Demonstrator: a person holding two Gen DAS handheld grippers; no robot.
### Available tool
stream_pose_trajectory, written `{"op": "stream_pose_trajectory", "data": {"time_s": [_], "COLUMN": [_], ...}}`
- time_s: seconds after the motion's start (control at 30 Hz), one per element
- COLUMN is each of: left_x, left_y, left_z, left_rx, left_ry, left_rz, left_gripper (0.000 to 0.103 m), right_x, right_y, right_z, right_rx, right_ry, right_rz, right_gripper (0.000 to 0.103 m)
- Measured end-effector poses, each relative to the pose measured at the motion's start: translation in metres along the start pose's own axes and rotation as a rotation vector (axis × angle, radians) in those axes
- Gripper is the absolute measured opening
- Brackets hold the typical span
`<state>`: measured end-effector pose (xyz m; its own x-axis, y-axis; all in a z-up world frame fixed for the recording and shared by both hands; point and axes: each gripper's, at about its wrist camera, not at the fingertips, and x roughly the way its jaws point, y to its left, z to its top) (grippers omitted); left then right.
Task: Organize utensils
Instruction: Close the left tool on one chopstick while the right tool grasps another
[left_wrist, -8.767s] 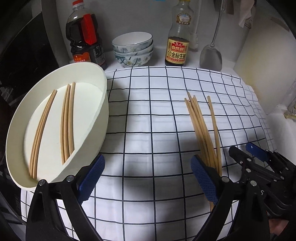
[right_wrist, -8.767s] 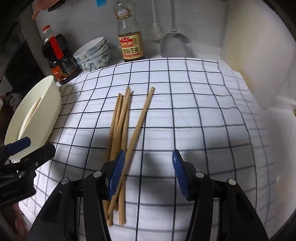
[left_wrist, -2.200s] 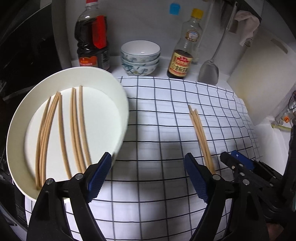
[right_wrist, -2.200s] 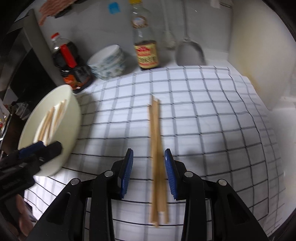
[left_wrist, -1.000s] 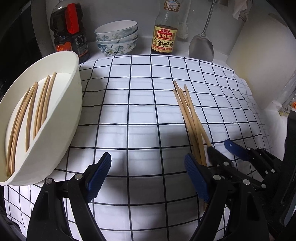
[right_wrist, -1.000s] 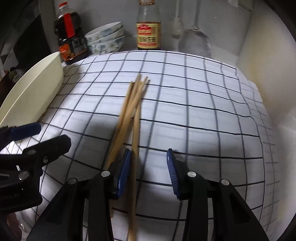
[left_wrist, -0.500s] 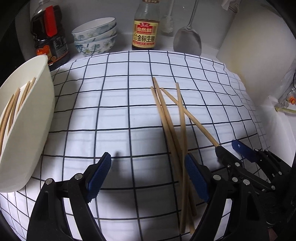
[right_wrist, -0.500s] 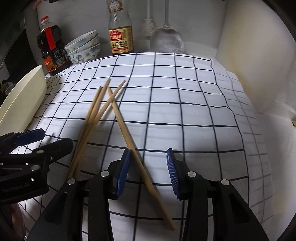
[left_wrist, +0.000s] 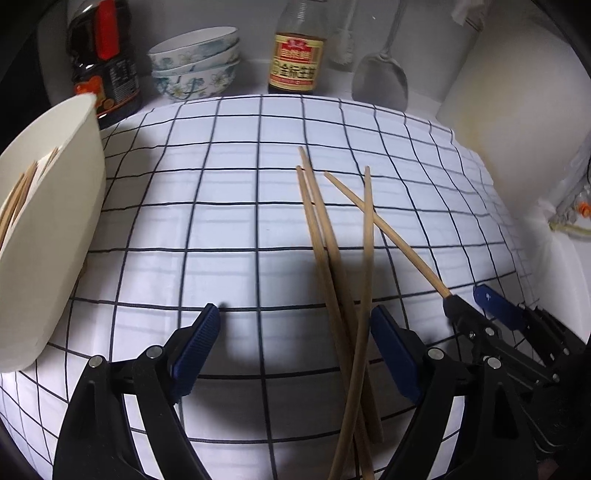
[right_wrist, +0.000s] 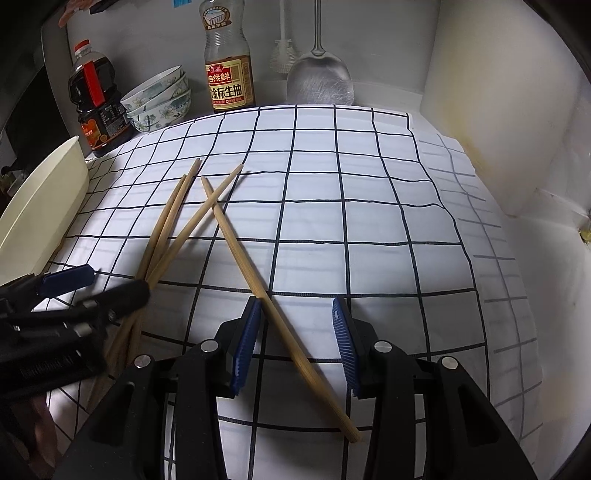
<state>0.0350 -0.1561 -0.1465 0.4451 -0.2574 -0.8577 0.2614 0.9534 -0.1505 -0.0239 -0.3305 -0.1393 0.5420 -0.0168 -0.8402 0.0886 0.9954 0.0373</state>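
Chopsticks (left_wrist: 334, 258) lie loose on the checked cloth (left_wrist: 221, 221), four in all, fanned out toward its near edge: three bunch together under my left gripper (left_wrist: 295, 347), whose jaws stand wide apart and hold nothing, and the fourth crosses them diagonally. That stray chopstick (right_wrist: 273, 306) runs between the spread, empty jaws of my right gripper (right_wrist: 295, 339), touching or just beside the left pad, can't tell which. White dish (left_wrist: 48, 229) sits at the cloth's left edge with more chopsticks inside; bottles (right_wrist: 229, 74) and stacked bowls (right_wrist: 159, 99) stand past the far edge.
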Motion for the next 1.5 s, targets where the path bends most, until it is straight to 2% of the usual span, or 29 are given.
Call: {"op": "stream_pose_trajectory", "data": {"time_s": [0.23,0.4,0.77,1.07,1.23,1.3,1.33,1.4,1.5], "left_x": [-0.004,-0.005,-0.005,0.010,0.009,0.007,0.007,0.007,0.007], "left_y": [0.022,0.024,0.010,-0.010,-0.017,-0.019,-0.020,-0.022,-0.020], "left_z": [-0.002,-0.005,0.003,0.004,0.006,0.007,0.007,0.008,0.008], "left_rx": [-0.054,-0.025,0.019,0.113,0.144,0.154,0.158,0.165,0.154], "left_ry": [-0.022,-0.023,-0.039,-0.015,-0.028,-0.033,-0.033,-0.032,-0.021], "left_rz": [0.044,0.081,0.047,0.096,0.087,0.077,0.072,0.062,0.049], "left_gripper": [0.082,0.082,0.082,0.082,0.060,0.043,0.037,0.012,0.007], "right_x": [0.000,0.001,0.006,0.013,0.019,0.019,0.019,0.019,0.017], "right_y": [0.001,0.002,0.008,0.013,0.018,0.022,0.024,0.026,0.021], "right_z": [0.000,0.001,0.007,0.015,0.024,0.025,0.024,0.024,0.022], "right_rx": [-0.004,-0.006,-0.028,-0.082,-0.134,-0.160,-0.170,-0.182,-0.145], "right_ry": [0.000,0.003,0.004,-0.003,0.010,0.014,0.014,0.017,0.018], "right_rz": [-0.007,-0.011,-0.002,0.017,0.050,0.071,0.066,0.059,0.060], "right_gripper": [0.038,0.038,0.038,0.038,0.038,0.026,0.012,0.009,0.006]}}
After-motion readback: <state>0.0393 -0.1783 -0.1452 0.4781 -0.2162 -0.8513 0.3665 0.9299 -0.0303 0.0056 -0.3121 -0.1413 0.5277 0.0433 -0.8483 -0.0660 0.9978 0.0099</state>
